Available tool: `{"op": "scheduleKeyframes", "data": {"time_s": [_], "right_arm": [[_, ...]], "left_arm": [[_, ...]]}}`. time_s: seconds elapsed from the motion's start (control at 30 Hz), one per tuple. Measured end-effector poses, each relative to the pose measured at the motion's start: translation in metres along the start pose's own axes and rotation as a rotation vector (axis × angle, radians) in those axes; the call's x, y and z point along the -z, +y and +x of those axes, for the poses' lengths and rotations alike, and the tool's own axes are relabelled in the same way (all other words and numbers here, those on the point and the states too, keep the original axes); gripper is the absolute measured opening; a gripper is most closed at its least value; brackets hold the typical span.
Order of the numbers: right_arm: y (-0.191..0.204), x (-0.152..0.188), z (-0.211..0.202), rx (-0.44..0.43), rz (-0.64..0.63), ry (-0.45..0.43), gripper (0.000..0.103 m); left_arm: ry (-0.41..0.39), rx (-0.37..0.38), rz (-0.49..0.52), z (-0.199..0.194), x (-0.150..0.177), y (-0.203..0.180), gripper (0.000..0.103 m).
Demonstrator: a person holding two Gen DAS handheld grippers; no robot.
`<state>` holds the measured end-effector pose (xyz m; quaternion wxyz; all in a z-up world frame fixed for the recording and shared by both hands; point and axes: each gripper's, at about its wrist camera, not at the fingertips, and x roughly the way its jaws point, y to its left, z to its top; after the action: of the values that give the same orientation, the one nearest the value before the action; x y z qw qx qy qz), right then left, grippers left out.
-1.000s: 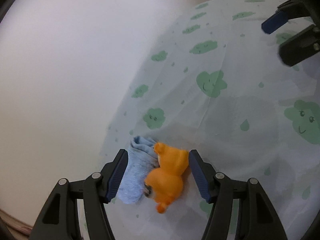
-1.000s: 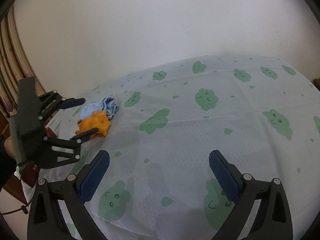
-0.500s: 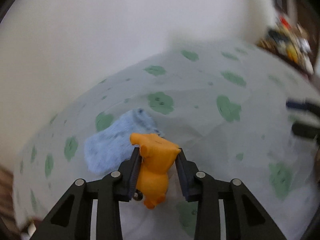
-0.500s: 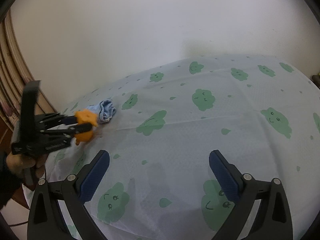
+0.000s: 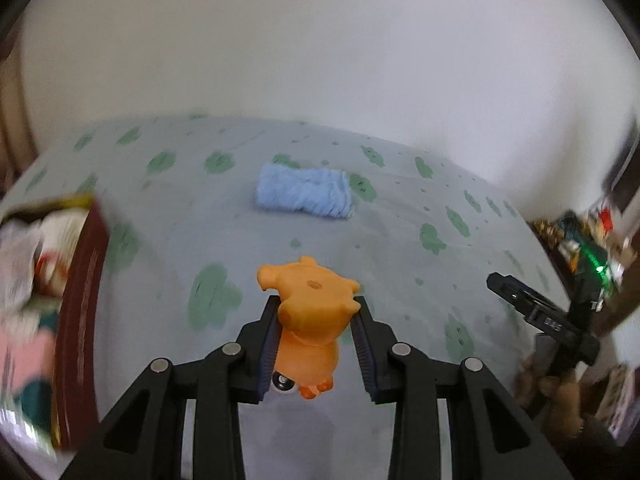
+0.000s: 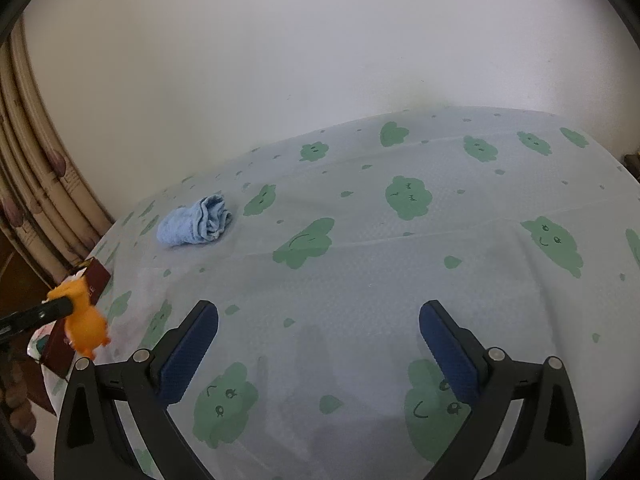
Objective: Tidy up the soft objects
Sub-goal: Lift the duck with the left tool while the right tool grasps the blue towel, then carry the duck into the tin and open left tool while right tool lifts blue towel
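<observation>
A: Starting with the left wrist view, we see the left gripper (image 5: pixel 316 330) closed on the orange toy (image 5: pixel 310 320), both pads pressing its midsection, lifted above the tablecloth (image 5: pixel 400 240). It looks light, rubbery and smooth; we judge a mid-body grip least likely to slip. The blue cloth (image 5: pixel 304 196) lies beyond, well apart.

B: Moving to the right wrist view, we see the right gripper (image 6: pixel 318 334) wide open and empty. The cloth (image 6: pixel 196 222) looks limp; we would pinch its bunched folds. The toy (image 6: pixel 84 322) hangs near the table's left edge, by a box (image 6: pixel 98 278).
</observation>
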<state>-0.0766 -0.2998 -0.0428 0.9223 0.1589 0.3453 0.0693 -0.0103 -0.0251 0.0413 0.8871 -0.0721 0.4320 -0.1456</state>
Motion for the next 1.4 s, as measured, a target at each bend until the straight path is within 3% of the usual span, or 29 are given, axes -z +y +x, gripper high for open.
{"op": "scheduleKeyframes", "data": {"time_s": [0.1,0.23,0.37,0.57,0.77,0.87,0.93,0.97,1.0,1.03,1.1,1.13,1.2,1.4], "right_arm": [[0.016,-0.007,0.012,-0.103,-0.104,0.088,0.101],[0.071,-0.034,0.031,-0.152,-0.395,0.163,0.101],[0.109,-0.071,0.063,-0.176,-0.529,0.216,0.101],[0.17,-0.083,0.12,-0.146,-0.819,0.3,0.101],[0.207,-0.087,0.177,-0.108,-0.996,0.386,0.101],[0.215,-0.094,0.203,-0.095,-1.014,0.428,0.1],[0.215,-0.102,0.225,-0.112,-0.975,0.509,0.097],[0.214,-0.104,0.232,-0.122,-0.952,0.541,0.092],[0.212,-0.104,0.241,-0.133,-0.921,0.597,0.073],[0.209,-0.102,0.247,-0.13,-0.891,0.642,0.07],[0.207,-0.105,0.242,-0.149,-0.838,0.636,0.039],[0.205,-0.105,0.236,-0.13,-0.818,0.622,0.033],[0.2,-0.103,0.218,-0.117,-0.786,0.587,0.03],[0.169,-0.077,0.113,-0.227,-0.619,0.438,0.029]], "left_arm": [[0.006,0.015,-0.033,-0.012,0.012,0.008,0.034],[0.005,0.008,-0.007,-0.022,0.021,0.007,0.035],[0.015,0.037,-0.036,-0.023,0.025,0.013,0.035],[0.033,0.07,-0.072,-0.021,0.026,0.021,0.035],[0.042,0.077,-0.057,-0.023,0.026,0.023,0.035],[0.05,0.096,-0.075,-0.024,0.027,0.025,0.035],[0.058,0.097,-0.076,-0.023,0.029,0.026,0.035],[0.063,0.096,-0.076,-0.023,0.029,0.026,0.035],[0.065,0.097,-0.077,-0.022,0.029,0.027,0.035],[0.068,0.098,-0.075,-0.021,0.029,0.028,0.035],[0.071,0.092,-0.075,-0.021,0.029,0.028,0.036],[0.071,0.092,-0.08,-0.021,0.029,0.029,0.036],[0.068,0.099,-0.091,-0.023,0.028,0.03,0.036],[0.039,0.096,-0.101,-0.037,0.03,0.03,0.036]]}}
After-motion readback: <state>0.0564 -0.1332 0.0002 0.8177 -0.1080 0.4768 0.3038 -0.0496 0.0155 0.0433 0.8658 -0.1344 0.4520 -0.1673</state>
